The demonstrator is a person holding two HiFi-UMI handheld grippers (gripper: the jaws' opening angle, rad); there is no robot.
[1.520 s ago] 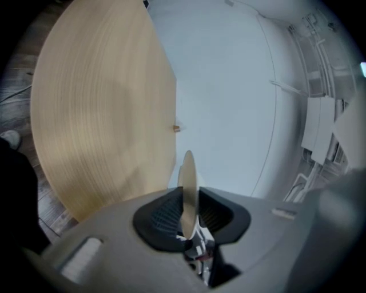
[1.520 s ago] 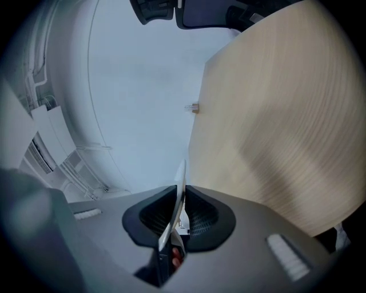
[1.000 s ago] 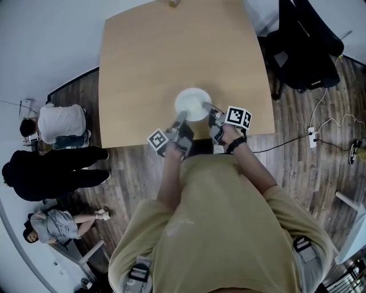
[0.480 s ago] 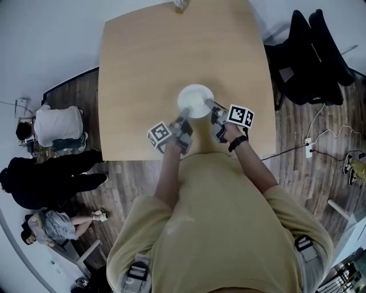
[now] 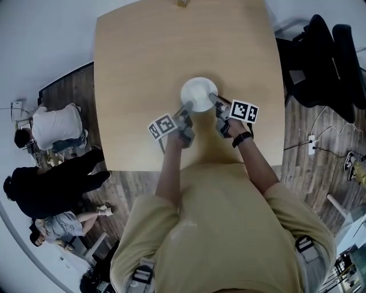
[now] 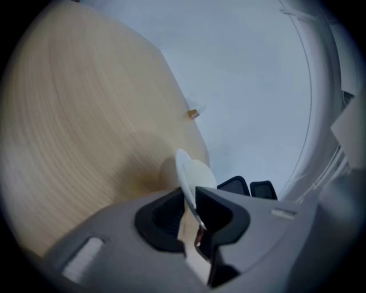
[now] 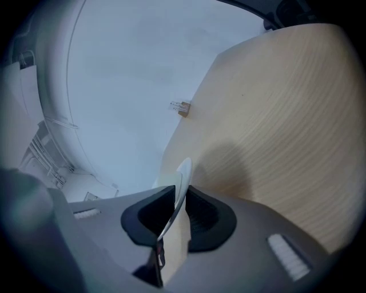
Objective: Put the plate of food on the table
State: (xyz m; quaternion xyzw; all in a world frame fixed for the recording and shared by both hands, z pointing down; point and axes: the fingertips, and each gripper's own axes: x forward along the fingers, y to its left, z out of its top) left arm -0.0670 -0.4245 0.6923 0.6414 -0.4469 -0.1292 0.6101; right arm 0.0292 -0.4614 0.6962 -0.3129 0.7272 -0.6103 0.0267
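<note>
My left claw [image 6: 189,213] and my right claw [image 7: 178,210] each pinch the thin rim of the white plate [image 5: 198,93], one on each side. Both have just been opening a little, with the rim between the pads. Only the head view shows the whole plate, plain white, over the middle of the table [image 5: 137,63], farther in than a second ago. A small brown thing [image 5: 183,3] sits at the far edge
</note>
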